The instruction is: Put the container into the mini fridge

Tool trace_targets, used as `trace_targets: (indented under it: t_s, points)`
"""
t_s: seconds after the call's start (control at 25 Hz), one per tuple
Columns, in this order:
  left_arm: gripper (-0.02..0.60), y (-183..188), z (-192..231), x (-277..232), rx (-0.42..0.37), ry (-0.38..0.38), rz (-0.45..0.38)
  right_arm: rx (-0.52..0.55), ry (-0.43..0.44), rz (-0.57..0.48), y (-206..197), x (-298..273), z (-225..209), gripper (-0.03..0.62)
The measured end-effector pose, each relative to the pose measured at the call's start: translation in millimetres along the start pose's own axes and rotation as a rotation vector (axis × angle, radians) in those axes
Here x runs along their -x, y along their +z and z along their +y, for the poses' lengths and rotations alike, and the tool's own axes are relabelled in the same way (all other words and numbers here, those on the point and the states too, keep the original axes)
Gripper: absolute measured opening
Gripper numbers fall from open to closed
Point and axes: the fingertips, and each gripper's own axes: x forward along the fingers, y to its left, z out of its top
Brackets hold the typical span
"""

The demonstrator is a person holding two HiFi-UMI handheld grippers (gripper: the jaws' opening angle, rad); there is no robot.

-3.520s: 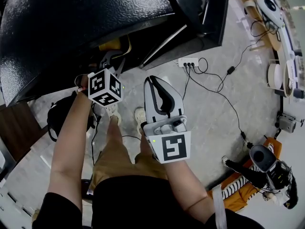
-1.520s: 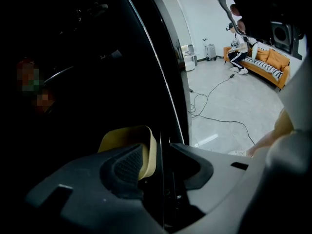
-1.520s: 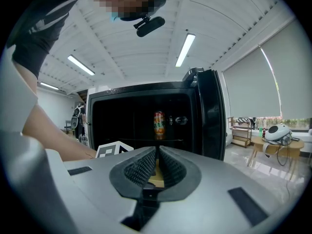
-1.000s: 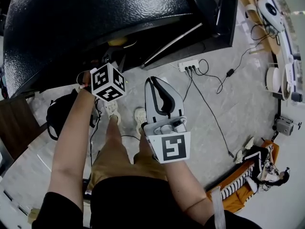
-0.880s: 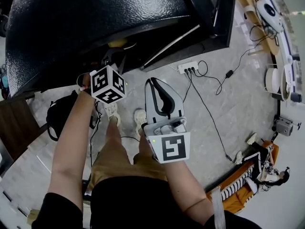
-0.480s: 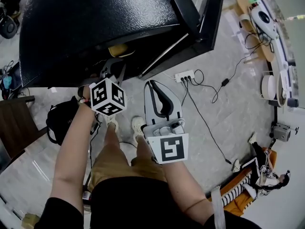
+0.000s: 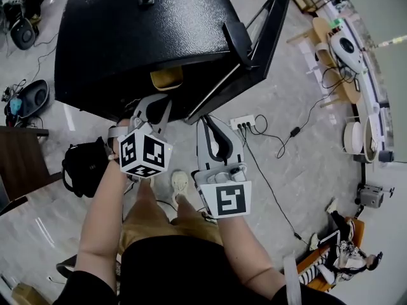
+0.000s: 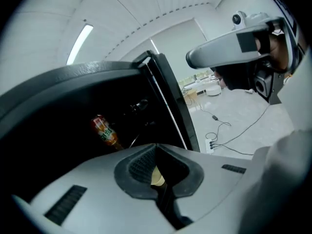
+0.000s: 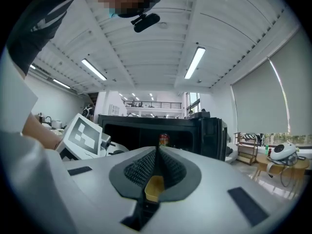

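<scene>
A black bag (image 7: 82, 167) is seen on the floor at the left. The left gripper (image 8: 156, 147) is held just before the open fridge (image 7: 140, 37), its jaws pressed together with nothing between them. The red-labelled container (image 8: 104, 132) is seen standing inside the dark fridge. The right gripper (image 9: 157, 149) is held beside the left, likewise closed and empty. The door (image 7: 261, 37) is swung open at the right, with a power strip (image 7: 243, 122) laid on the floor near it.
</scene>
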Motion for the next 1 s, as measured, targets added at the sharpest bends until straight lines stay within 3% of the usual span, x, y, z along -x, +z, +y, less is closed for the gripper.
trace_targets:
  t_s: [0.28,0.56,0.8,1.0]
  points:
    - [0.021,43,13,61,0.083,0.114,-0.08,0.022,0.027,-0.056,32,19,-5,0.048]
    - [0.021,95,9,119,0.172,0.161,-0.193,0.033,0.051,-0.116,68,41,-9,0.046]
    - [0.021,147,8,161,0.143,0.218,-0.307,0.045,0.097,-0.172,97,64,-4,0.046]
    - [0.021,171,-5,187,0.143,0.259,-0.334,0.048,0.144,-0.218,113,87,1,0.047]
